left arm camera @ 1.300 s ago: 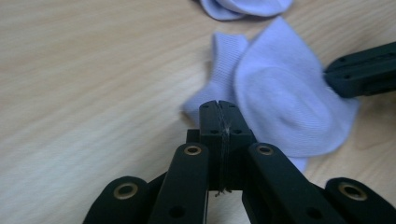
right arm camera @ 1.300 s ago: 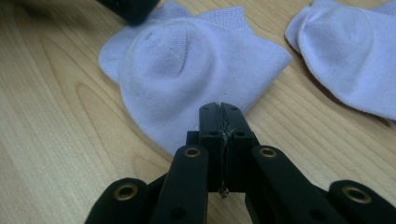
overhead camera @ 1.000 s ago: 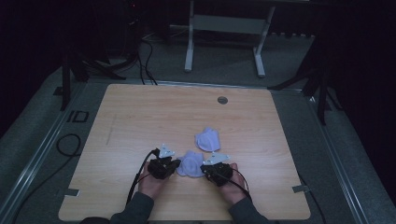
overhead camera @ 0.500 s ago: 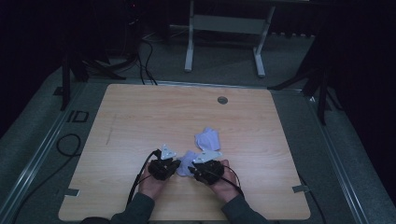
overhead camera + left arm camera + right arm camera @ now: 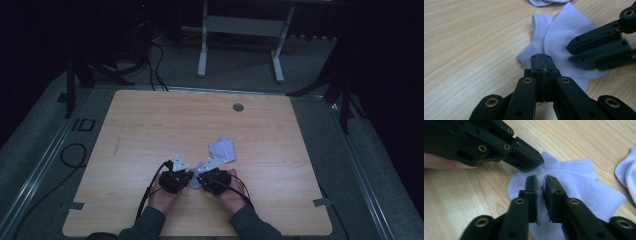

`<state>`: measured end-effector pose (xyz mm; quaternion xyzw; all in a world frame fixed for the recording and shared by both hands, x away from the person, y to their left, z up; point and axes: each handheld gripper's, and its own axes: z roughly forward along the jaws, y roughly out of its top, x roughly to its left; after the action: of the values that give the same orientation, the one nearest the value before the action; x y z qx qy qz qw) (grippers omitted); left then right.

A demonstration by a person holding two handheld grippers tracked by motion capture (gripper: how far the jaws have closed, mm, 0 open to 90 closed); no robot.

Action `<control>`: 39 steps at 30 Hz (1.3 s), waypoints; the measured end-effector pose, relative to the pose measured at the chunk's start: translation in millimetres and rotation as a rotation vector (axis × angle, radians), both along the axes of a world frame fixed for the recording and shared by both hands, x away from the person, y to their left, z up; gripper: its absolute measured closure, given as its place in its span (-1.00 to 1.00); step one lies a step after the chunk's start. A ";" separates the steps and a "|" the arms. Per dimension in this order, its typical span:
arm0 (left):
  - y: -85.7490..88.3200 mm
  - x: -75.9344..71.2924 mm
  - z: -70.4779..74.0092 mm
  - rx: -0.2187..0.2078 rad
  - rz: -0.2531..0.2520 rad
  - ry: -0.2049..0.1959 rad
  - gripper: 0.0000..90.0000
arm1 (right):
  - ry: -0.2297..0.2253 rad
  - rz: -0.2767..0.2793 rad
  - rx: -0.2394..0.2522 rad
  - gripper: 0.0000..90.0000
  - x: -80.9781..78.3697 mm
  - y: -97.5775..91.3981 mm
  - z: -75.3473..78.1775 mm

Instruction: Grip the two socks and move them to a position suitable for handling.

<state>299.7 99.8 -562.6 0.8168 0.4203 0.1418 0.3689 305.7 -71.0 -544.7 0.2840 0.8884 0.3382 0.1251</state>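
Note:
A white ankle sock (image 5: 584, 185) lies flat on the wooden table (image 5: 150, 130), near the front edge between my two hands. My left gripper (image 5: 541, 56) is shut, its tips at the ribbed cuff (image 5: 540, 30); I cannot tell if fabric is pinched. My right gripper (image 5: 541, 180) comes in from the other side, and its jaws have just been closing. They now stand almost together, with the sock's body between the pads. In the high view the left gripper (image 5: 181, 179) and the right gripper (image 5: 202, 180) nearly meet over the sock (image 5: 196, 182).
A second white sock (image 5: 222, 149) lies crumpled just beyond the grippers, and its edge (image 5: 627, 172) shows in the right gripper view. A round grommet (image 5: 238, 107) sits near the table's far edge. Cables trail from both grippers toward the person.
My right gripper has slid left toward the left one, and they now almost touch. Less of the sock shows between them. The left hand has stayed put.

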 end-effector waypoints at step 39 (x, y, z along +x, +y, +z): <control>-0.2 -0.4 0.3 0.015 -0.007 -0.007 0.99 | -0.060 -0.298 0.124 0.81 -0.8 -132.3 33.4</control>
<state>299.3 99.6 -562.2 0.8205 0.4151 0.1463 0.3648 304.9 -203.2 -511.3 0.4095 0.8097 0.3785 0.1828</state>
